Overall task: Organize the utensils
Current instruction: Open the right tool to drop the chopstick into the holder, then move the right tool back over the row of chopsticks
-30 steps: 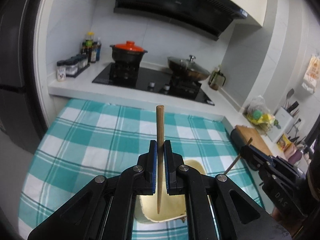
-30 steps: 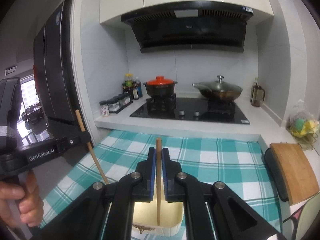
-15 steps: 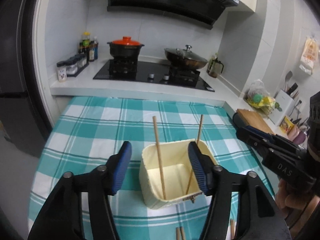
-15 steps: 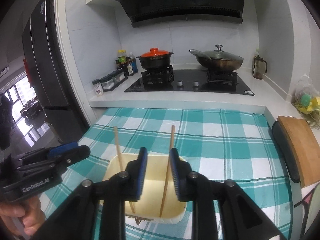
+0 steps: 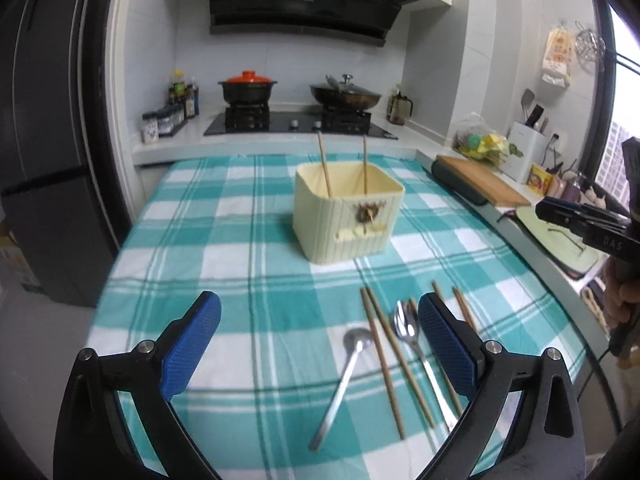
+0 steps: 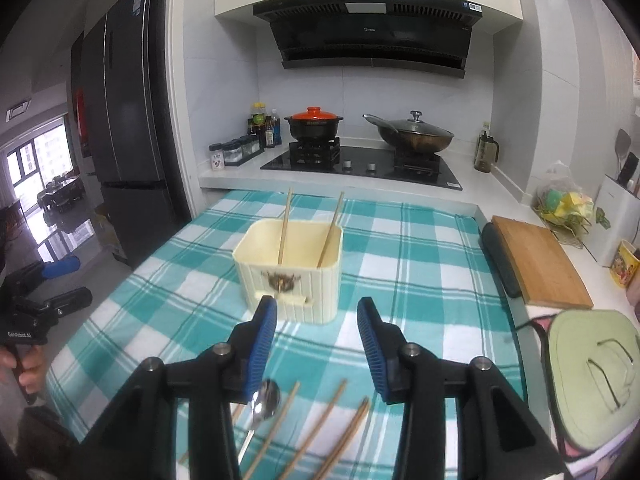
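My left gripper hangs over the checked cloth on the surface, its jaws opening wide with nothing between them. My right gripper is also opening, its jaws partly apart and empty, pointing toward the cream box.

The box stands in the middle of the cloth with two chopsticks leaning upright inside it, one toward the left wall and one toward the right. In the left wrist view, the same box sits beyond my left gripper.

More utensils lie loose on the cloth nearer to me: a ladle-like spoon, a pair of chopsticks beside it, then a shiny spoon lying on what may be a fork, partly behind my left gripper's right finger. Further chopsticks lie just past that finger. In the right wrist view, a spoon and several chopsticks lie under my right gripper.
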